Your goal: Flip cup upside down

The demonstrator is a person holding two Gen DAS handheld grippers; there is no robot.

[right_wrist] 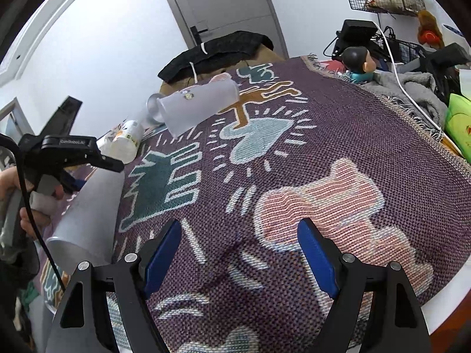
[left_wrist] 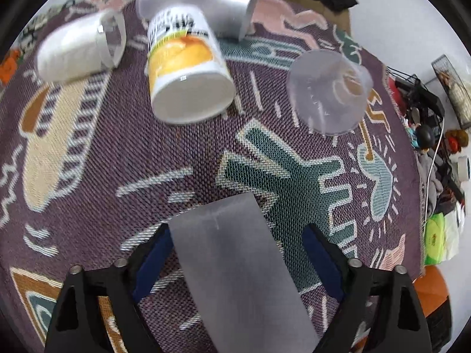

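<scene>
A frosted grey cup (left_wrist: pixel 232 261) stands between the blue pads of my left gripper (left_wrist: pixel 235 253); the jaws are wide and the pads do not visibly press it. In the right wrist view the same cup (right_wrist: pixel 88 211) stands mouth down on the cloth, with the left gripper (right_wrist: pixel 67 158) at its top. My right gripper (right_wrist: pixel 240 253) is open and empty above the patterned cloth (right_wrist: pixel 353 147).
Other cups stand upside down on the cloth: an orange-printed paper cup (left_wrist: pixel 185 70), a clear cup (left_wrist: pixel 326 88), a white cup (left_wrist: pixel 79 50), a frosted one (left_wrist: pixel 200 3). Clutter, cables and a green pack (right_wrist: pixel 459 123) lie at the right edge.
</scene>
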